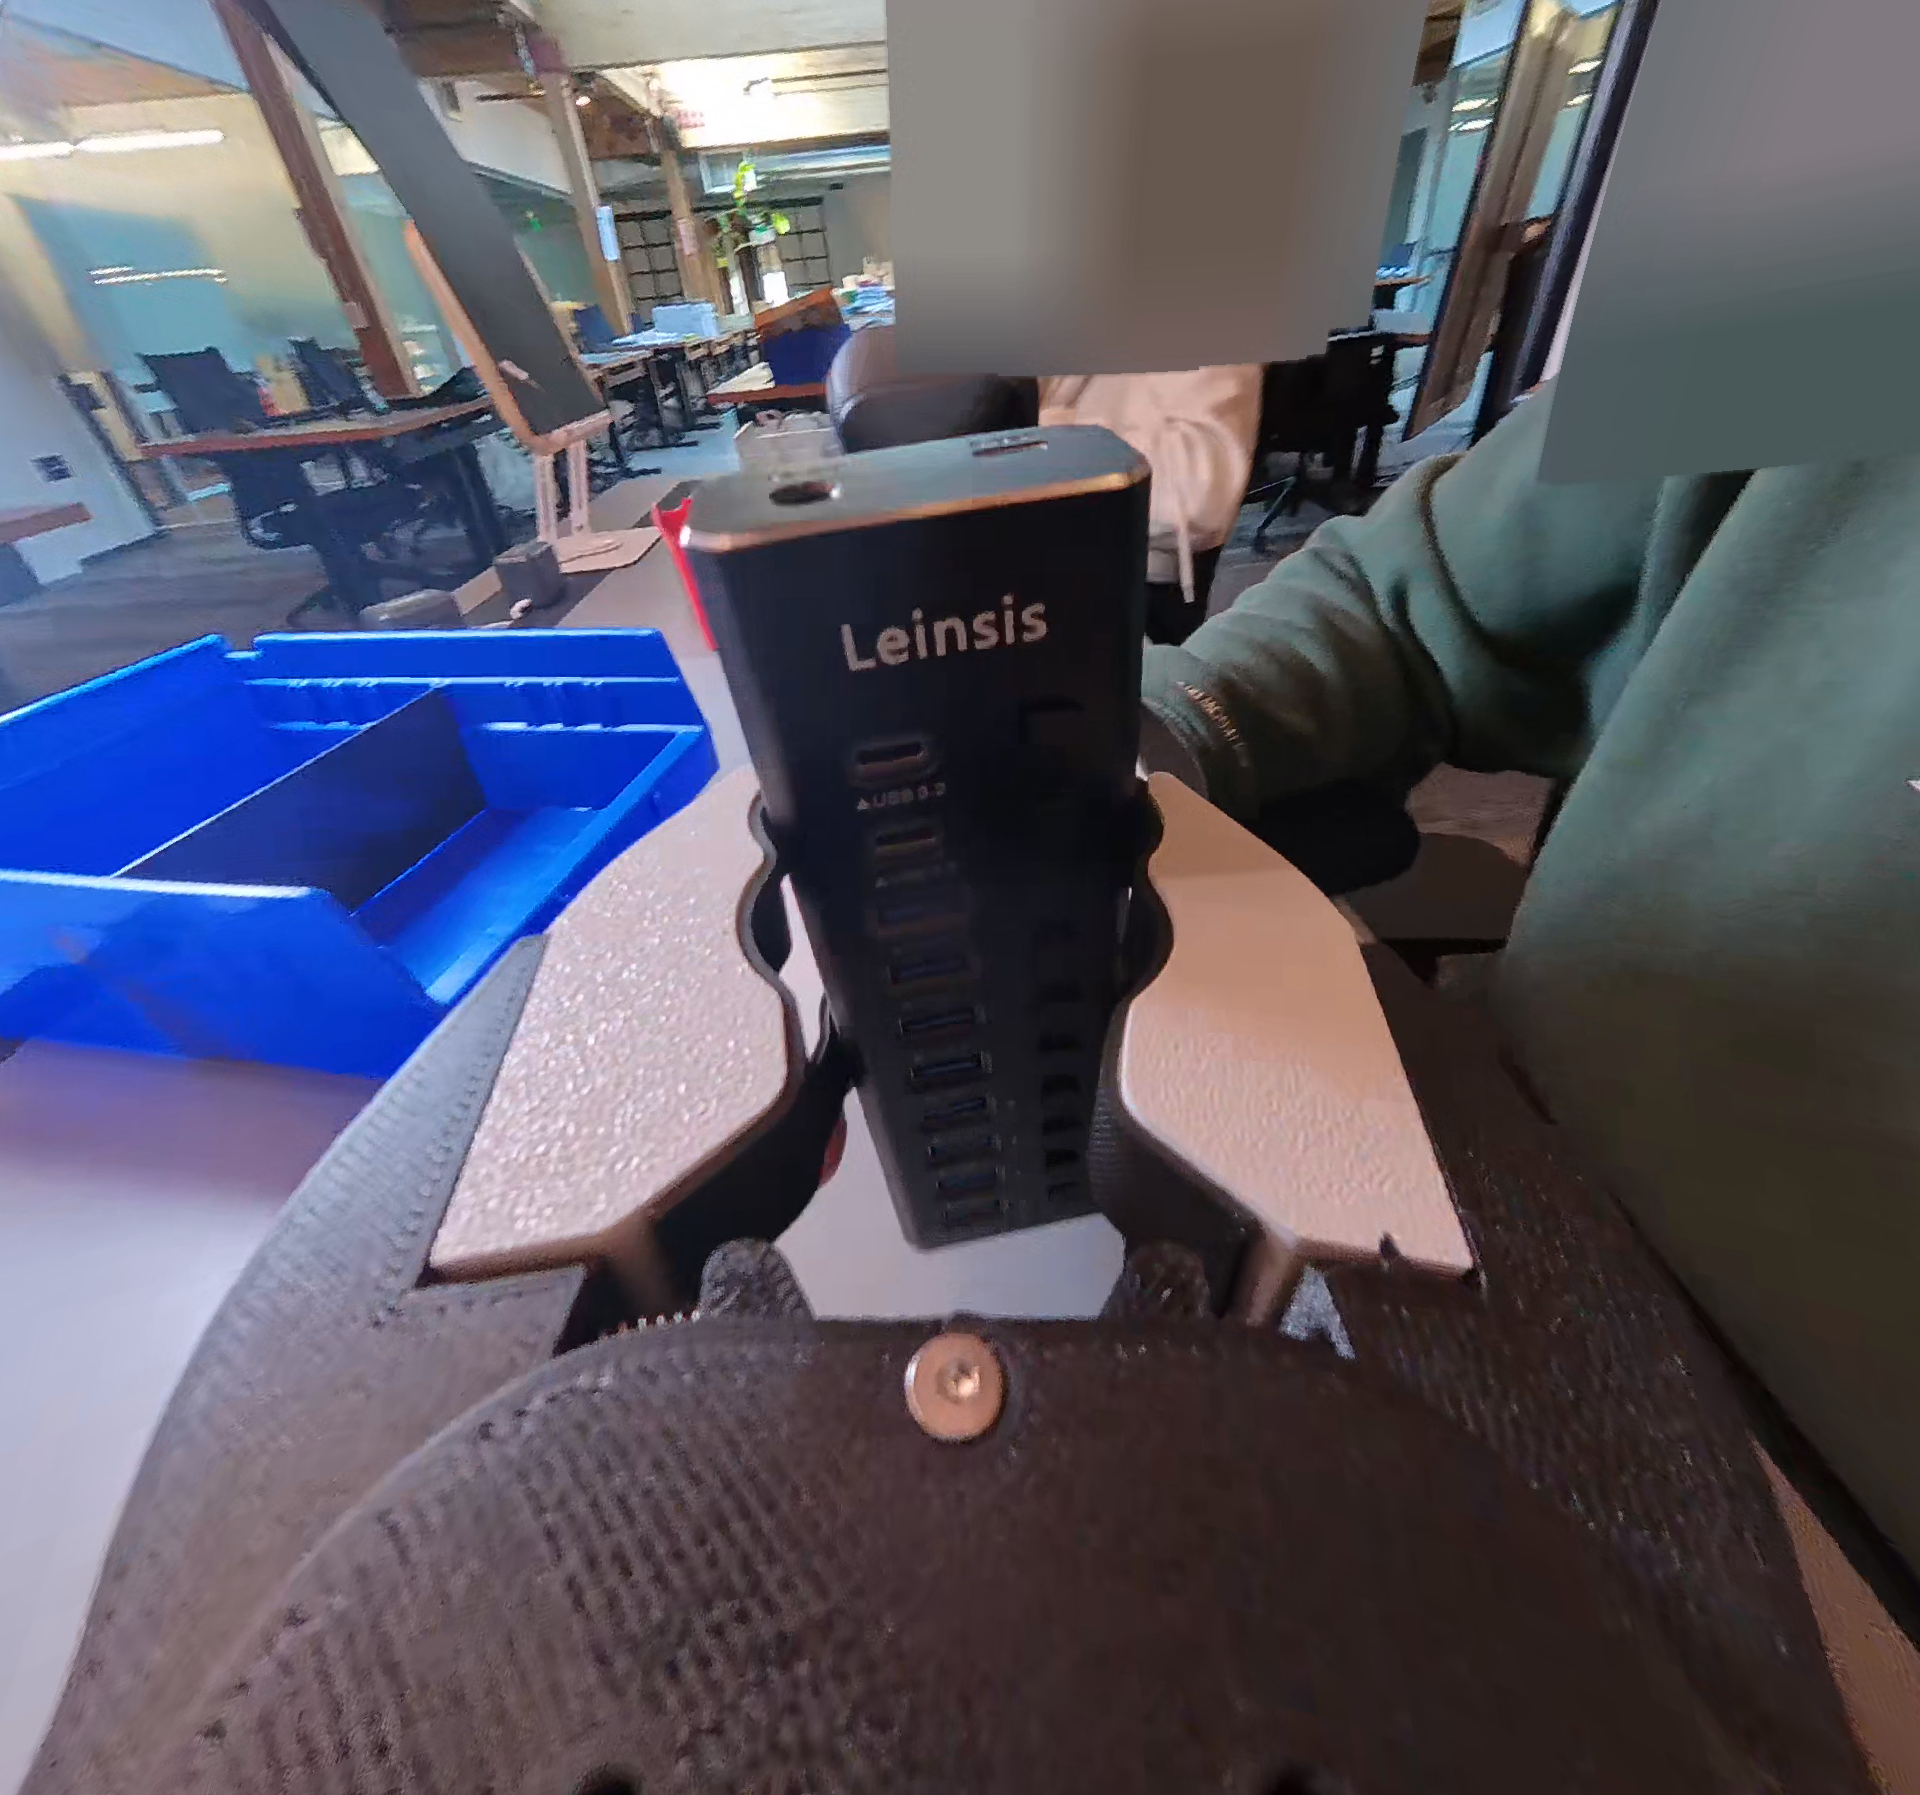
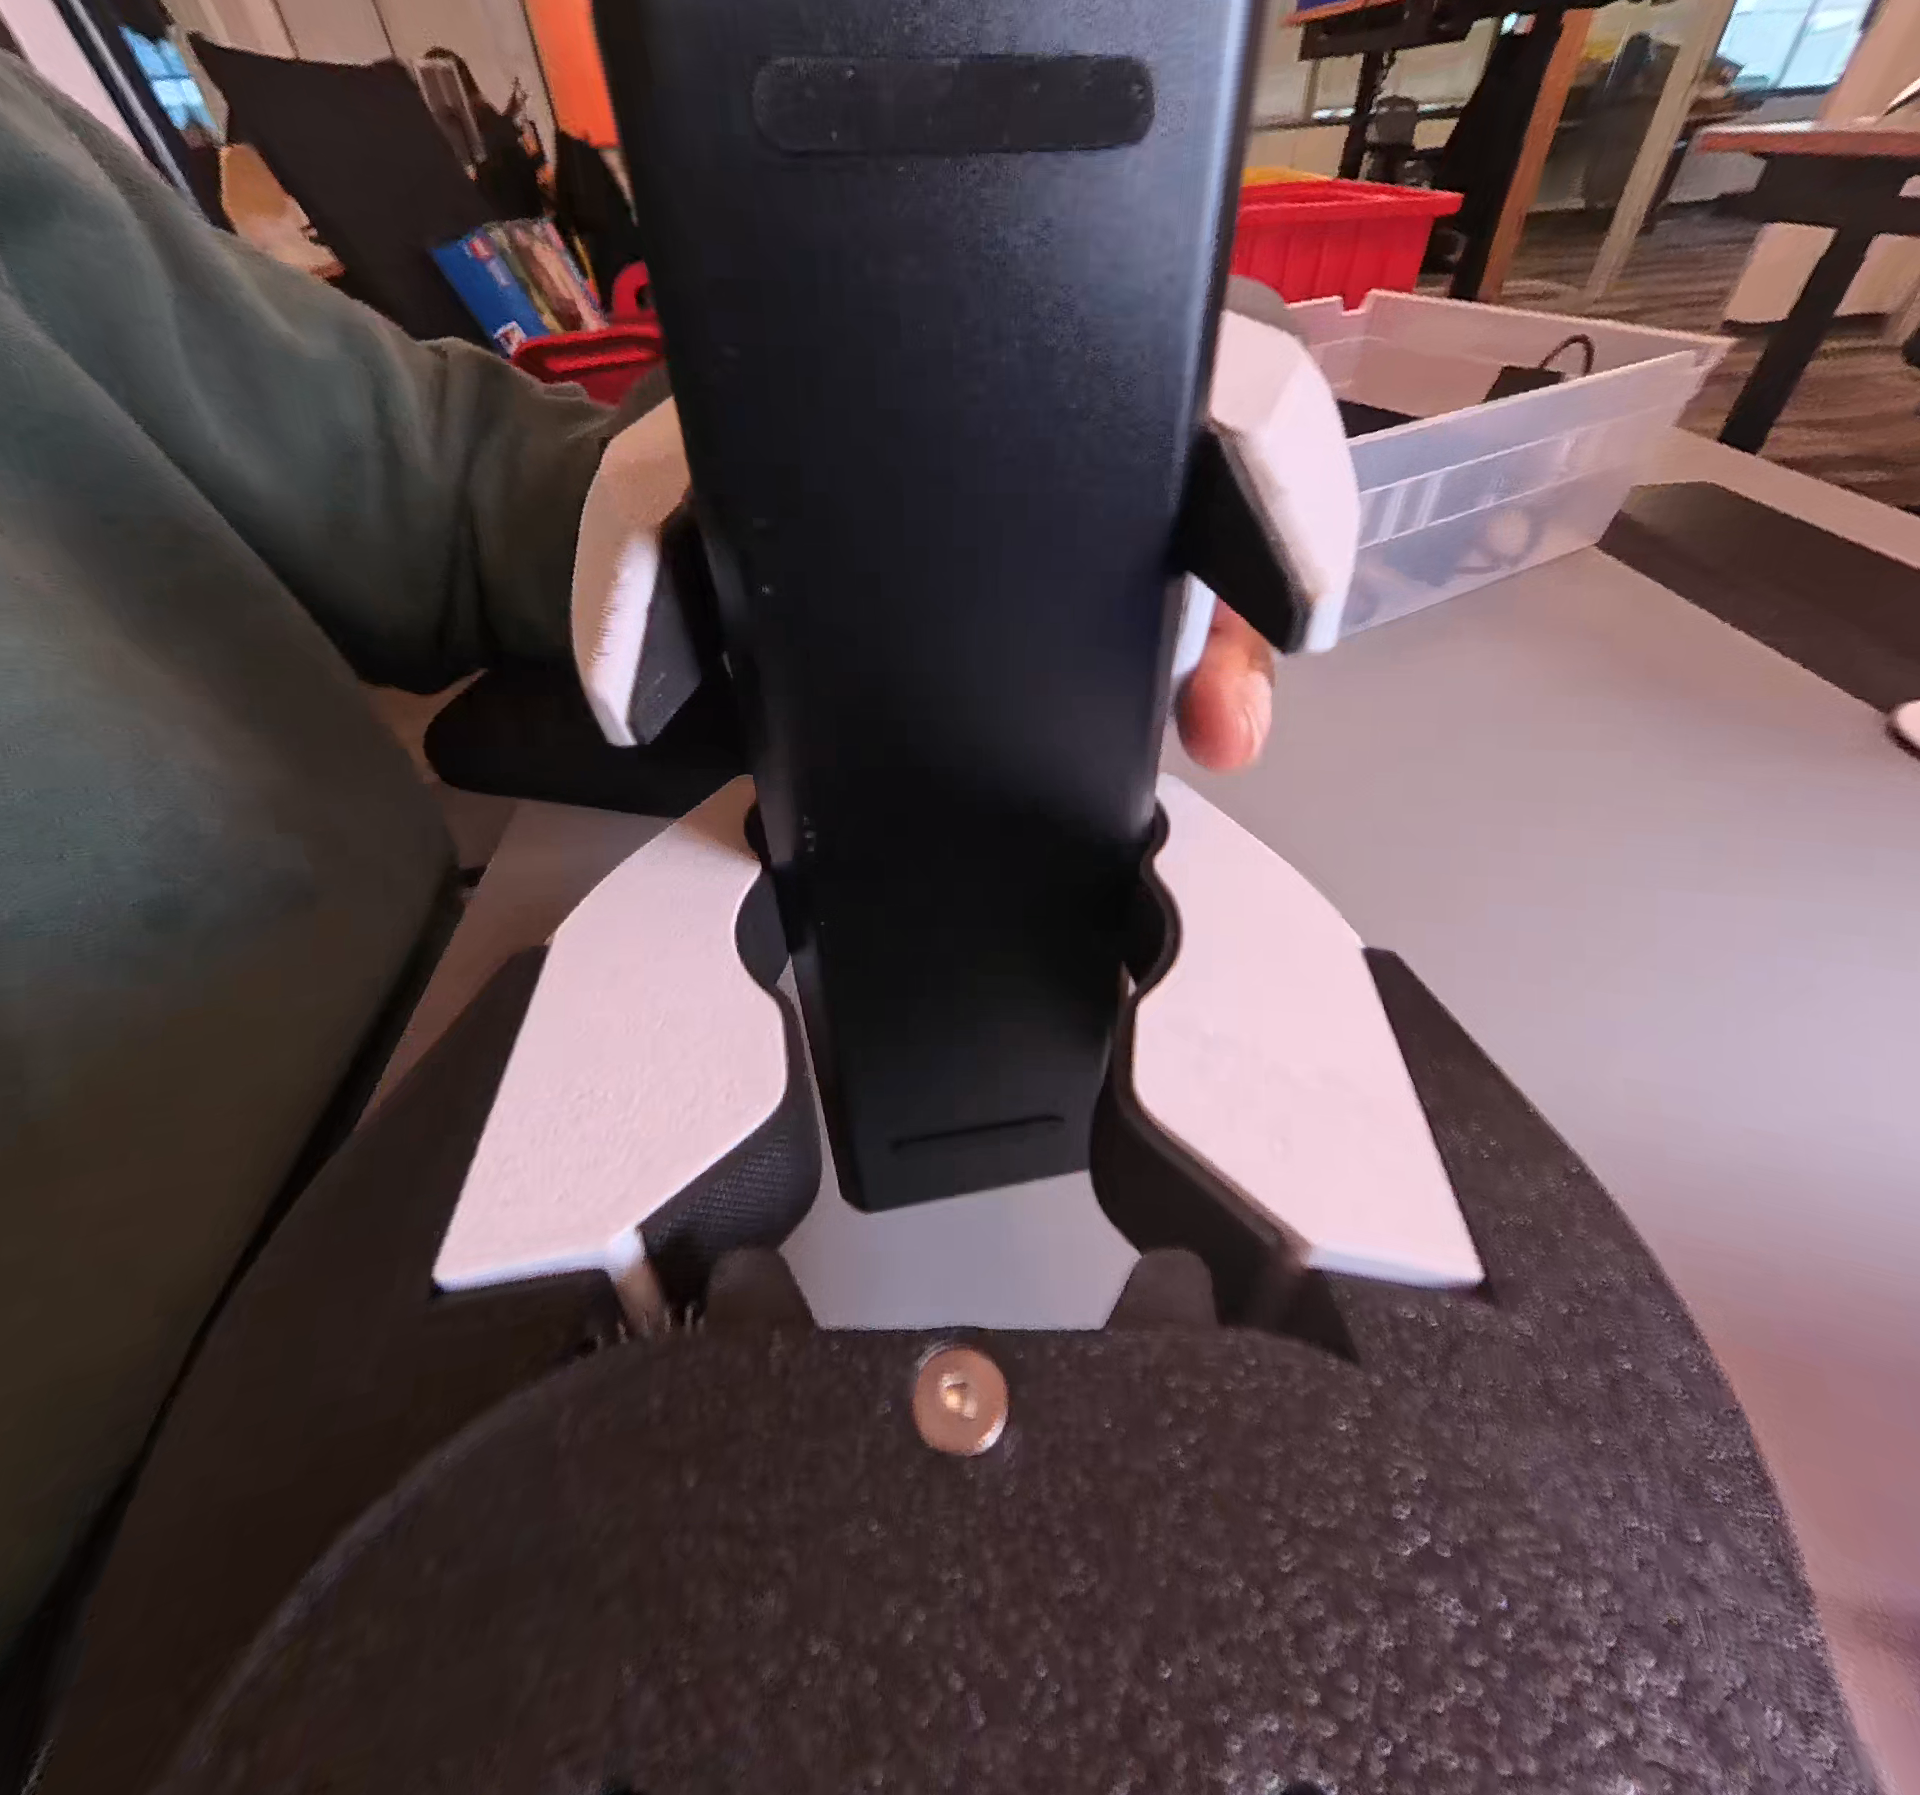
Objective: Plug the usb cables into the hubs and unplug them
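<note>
Left wrist view: blue plastic divided bin (image 1: 343, 841) at 9 o'clock on grey table (image 1: 125, 1226). Long black multi-port USB hub (image 1: 935, 810) at centre, upright, port face toward camera, left gripper (image 1: 951, 862) jaws clamped on its sides. Right wrist view: right gripper (image 2: 961, 872) jaws grip hub's plain back; clear plastic tub (image 2: 1507, 436) at 2 o'clock.

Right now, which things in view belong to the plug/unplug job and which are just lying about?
Job:
- tall black multi-port USB hub, no cable plugged into the ports that show
- left gripper, shut on the hub
- right gripper, shut on the hub's plain back

Lying about:
- blue plastic divided bin
- clear plastic tub
- red plastic crate
</note>
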`<action>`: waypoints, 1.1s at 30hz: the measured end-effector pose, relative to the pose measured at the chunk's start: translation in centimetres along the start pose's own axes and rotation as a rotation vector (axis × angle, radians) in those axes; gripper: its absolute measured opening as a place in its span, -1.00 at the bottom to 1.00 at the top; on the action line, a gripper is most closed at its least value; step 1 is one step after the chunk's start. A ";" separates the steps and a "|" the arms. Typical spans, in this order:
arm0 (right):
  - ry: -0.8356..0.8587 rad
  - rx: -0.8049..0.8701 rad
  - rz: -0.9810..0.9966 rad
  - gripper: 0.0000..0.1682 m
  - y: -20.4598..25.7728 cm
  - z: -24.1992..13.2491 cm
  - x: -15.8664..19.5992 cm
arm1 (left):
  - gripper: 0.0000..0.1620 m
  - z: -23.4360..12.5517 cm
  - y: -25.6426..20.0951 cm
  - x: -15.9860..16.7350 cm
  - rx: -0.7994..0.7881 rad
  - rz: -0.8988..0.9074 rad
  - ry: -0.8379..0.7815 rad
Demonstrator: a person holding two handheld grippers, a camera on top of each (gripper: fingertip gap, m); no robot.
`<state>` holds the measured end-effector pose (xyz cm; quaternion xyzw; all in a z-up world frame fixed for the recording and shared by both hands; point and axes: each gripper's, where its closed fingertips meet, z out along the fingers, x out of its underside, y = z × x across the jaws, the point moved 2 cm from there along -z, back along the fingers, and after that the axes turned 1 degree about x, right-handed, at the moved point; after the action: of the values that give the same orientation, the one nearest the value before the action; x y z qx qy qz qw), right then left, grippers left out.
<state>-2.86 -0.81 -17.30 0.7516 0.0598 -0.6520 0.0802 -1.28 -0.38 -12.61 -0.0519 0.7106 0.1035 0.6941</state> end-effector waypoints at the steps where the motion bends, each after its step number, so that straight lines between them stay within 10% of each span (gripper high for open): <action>1: -0.006 0.024 -0.003 -0.23 -0.4 -0.2 0.0 | -0.22 -0.1 0.3 0.1 -0.026 0.001 0.017; 33: -0.022 0.058 -0.082 -0.15 0.3 0.3 0.0 | -0.22 -0.7 -0.4 -2.2 -0.058 0.043 -0.032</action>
<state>-3.11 -1.18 -17.34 0.7434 0.0706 -0.6643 0.0321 -1.82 -1.03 -10.41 -0.0551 0.6970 0.1398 0.7012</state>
